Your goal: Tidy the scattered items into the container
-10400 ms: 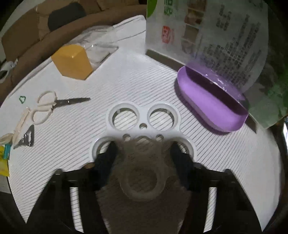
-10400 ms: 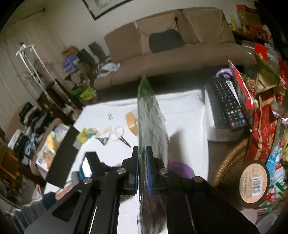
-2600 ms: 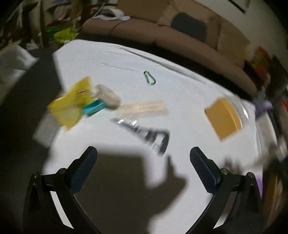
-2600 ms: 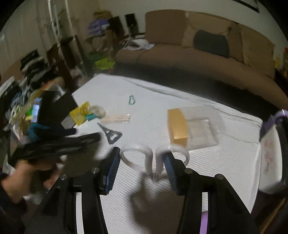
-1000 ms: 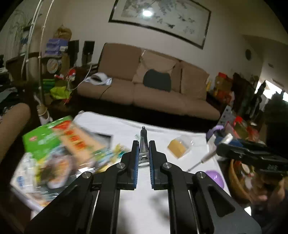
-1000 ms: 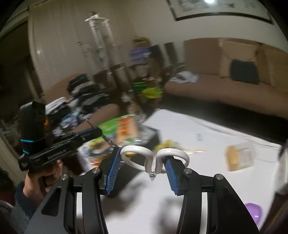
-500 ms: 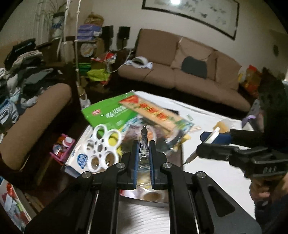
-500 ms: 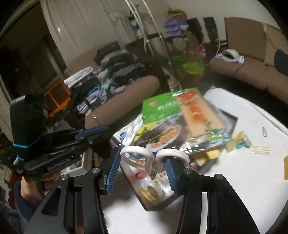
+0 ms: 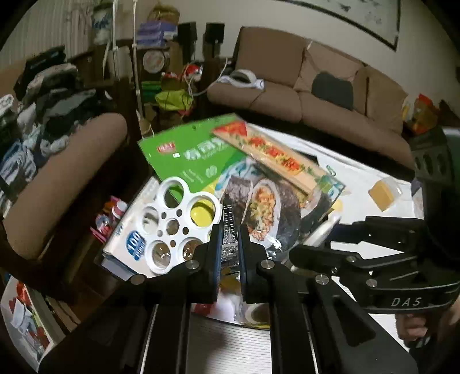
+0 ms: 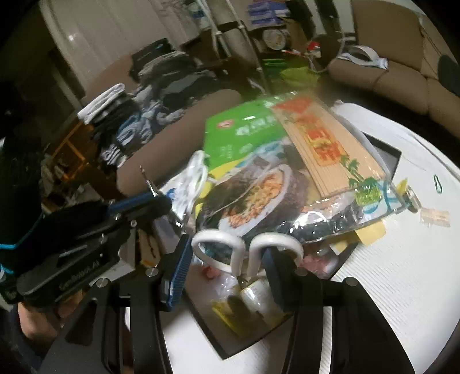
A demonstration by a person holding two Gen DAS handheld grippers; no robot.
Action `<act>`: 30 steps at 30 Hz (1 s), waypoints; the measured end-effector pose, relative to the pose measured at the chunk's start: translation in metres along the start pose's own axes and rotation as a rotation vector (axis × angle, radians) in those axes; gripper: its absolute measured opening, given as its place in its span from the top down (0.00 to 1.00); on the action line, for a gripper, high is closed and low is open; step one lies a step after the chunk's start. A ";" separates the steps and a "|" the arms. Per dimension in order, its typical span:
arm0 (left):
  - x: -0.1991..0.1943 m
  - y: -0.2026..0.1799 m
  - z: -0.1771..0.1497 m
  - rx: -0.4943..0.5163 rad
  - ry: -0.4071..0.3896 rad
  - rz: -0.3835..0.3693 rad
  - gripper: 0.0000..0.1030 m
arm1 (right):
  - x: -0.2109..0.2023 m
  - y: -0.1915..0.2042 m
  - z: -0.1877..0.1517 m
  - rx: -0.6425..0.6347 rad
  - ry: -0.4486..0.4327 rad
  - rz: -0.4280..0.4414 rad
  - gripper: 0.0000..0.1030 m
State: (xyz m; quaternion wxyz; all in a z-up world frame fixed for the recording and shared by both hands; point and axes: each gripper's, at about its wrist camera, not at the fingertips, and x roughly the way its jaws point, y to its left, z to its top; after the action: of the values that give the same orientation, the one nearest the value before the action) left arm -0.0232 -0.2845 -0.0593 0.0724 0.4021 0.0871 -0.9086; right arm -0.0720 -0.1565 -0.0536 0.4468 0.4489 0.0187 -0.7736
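A brown sofa (image 9: 310,95) with a dark cushion (image 9: 332,90) stands beyond the table.

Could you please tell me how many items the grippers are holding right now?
2: a metal tower trinket in the left gripper, white-handled scissors in the right gripper.

— What kind of place is this?
— A home living room. There is a brown sofa (image 9: 302,95) at the far side, a framed picture (image 9: 359,20) on the wall, and piled clothes (image 9: 43,95) at the left.
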 end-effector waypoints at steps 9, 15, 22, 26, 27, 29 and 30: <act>-0.020 0.009 -0.002 -0.117 0.026 0.069 0.07 | -0.025 -0.009 -0.018 0.033 -0.062 -0.283 0.12; -0.075 -0.009 0.010 -0.106 0.014 0.171 0.00 | -0.096 0.007 -0.036 -0.028 -0.132 -0.309 0.09; -0.107 -0.049 0.001 -0.047 0.052 0.191 0.00 | -0.157 0.023 -0.054 -0.057 -0.153 -0.321 0.09; -0.116 -0.068 -0.008 -0.019 0.070 0.179 0.00 | -0.178 0.029 -0.070 -0.075 -0.146 -0.338 0.09; -0.119 -0.074 -0.009 -0.013 0.070 0.183 0.00 | -0.183 0.030 -0.074 -0.077 -0.142 -0.341 0.09; -0.124 -0.081 -0.011 -0.004 0.062 0.184 0.00 | -0.190 0.029 -0.082 -0.078 -0.141 -0.345 0.09; -0.128 -0.086 -0.011 -0.004 0.055 0.184 0.00 | -0.194 0.029 -0.085 -0.078 -0.141 -0.345 0.09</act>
State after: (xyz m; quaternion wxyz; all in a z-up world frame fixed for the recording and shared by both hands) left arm 0.0525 -0.1905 0.0372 0.1538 0.4330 0.0534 -0.8866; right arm 0.0445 -0.0064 0.0440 0.3246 0.3663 0.0940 -0.8670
